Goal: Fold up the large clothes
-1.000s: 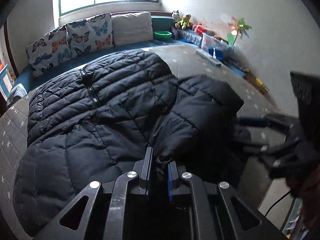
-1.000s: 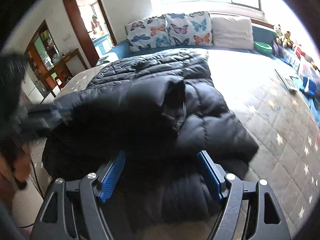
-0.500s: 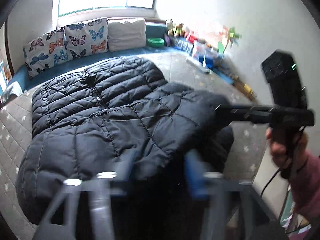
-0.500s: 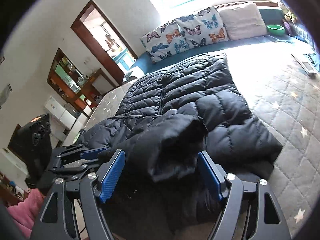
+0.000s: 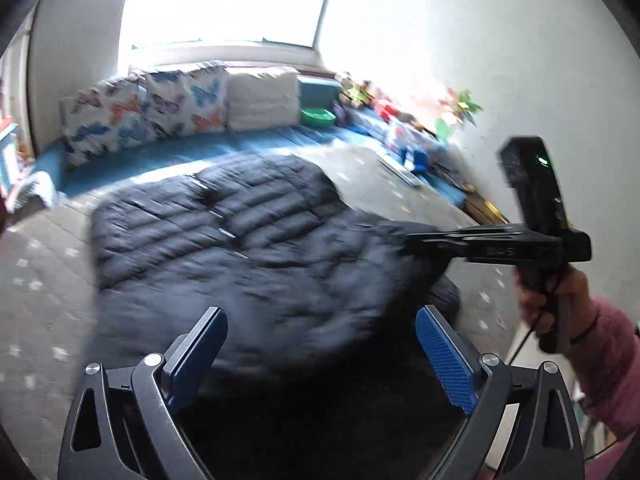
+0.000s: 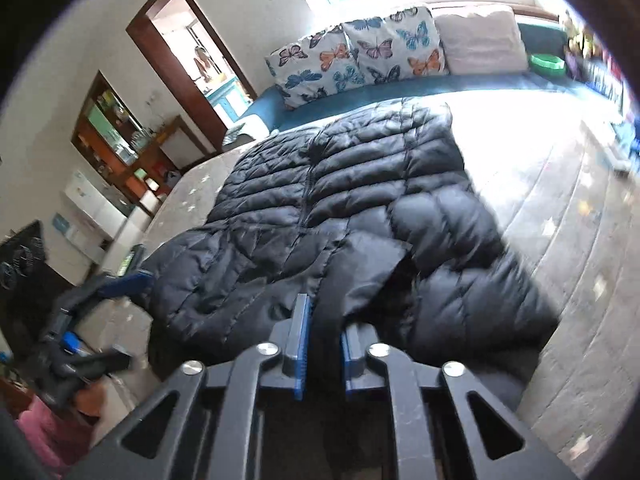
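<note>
Right gripper point(image 6: 322, 342) is clamped on the near hem of the black puffer jacket point(image 6: 360, 216), which sprawls across the bed point(image 6: 580, 272) toward twelve o'clock. Left gripper point(image 5: 320, 354) hangs wide apart, holding nothing. Risk: slippery padded fabric slides free from one pinch, spoiling the fold.

Your left black tongs w/ blue pads point(image 5: 322, 350) gape wide, nothing btwn them. Your right black tongs w/ blue pads point(image 6: 323, 334) are pinched nearly together on fabric. Pink-sleeved right hand point(image 5: 554, 300) grips the handle.
</note>
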`<state>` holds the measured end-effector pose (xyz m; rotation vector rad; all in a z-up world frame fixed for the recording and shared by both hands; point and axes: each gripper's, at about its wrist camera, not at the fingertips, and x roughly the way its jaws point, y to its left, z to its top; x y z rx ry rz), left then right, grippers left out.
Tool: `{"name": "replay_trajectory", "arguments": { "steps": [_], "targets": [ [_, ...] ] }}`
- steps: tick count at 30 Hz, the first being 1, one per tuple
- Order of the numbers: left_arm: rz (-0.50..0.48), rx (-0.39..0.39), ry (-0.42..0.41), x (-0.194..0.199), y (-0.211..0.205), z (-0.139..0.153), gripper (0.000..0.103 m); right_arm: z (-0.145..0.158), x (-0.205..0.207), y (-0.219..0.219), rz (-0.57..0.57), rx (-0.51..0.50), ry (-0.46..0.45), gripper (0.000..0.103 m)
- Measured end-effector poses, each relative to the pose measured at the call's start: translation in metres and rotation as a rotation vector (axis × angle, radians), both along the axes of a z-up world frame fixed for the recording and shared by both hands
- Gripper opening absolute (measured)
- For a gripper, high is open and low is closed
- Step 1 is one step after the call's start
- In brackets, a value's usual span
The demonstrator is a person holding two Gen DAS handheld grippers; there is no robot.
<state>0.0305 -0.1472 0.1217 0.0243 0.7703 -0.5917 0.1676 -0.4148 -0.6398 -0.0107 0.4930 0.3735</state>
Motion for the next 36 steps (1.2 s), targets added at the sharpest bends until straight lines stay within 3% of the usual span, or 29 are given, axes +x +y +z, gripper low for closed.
{"name": "replay_trajectory", "arguments": {
  "steps": [3,6,8,12,16,19,23,27,30,33,36],
  "targets": [
    [0.095,0.003,-0.038,0.009,0.040,0.017,0.103,0.029,-0.018,0.008,-0.004,-0.094,-0.140,0.013],
    [0.171,-0.011,-0.039,0.019,0.075,0.015,0.103,0.038,-0.024,0.008,-0.002,-0.127,-0.203,0.013],
    [0.205,-0.026,-0.001,0.027,0.093,0.004,0.103,0.025,-0.010,0.001,-0.024,-0.122,-0.166,0.013],
    [0.234,-0.047,0.116,0.041,0.116,-0.033,0.092,-0.034,0.036,-0.023,-0.057,-0.092,0.016,0.013],
    [0.221,0.005,0.130,0.043,0.113,-0.053,0.087,-0.063,0.044,-0.040,-0.036,0.009,0.085,0.017],
    [0.192,0.034,0.108,0.044,0.100,-0.061,0.087,-0.053,0.038,-0.040,-0.040,0.020,0.085,0.023],
    [0.164,0.074,0.113,0.040,0.085,-0.080,0.087,-0.024,0.015,-0.027,-0.136,-0.121,-0.019,0.046],
    [0.142,0.088,0.116,0.036,0.070,-0.096,0.087,-0.001,-0.005,-0.007,-0.138,-0.210,-0.135,0.050],
    [0.130,0.110,0.100,0.029,0.062,-0.103,0.087,0.005,-0.006,0.015,-0.070,-0.206,-0.148,0.058],
    [0.124,0.106,0.100,0.026,0.058,-0.108,0.090,-0.004,0.012,0.035,-0.063,-0.261,-0.139,0.059],
    [0.116,0.112,0.103,0.026,0.058,-0.112,0.091,-0.022,0.041,0.038,-0.083,-0.278,-0.071,0.059]
  ]
}}
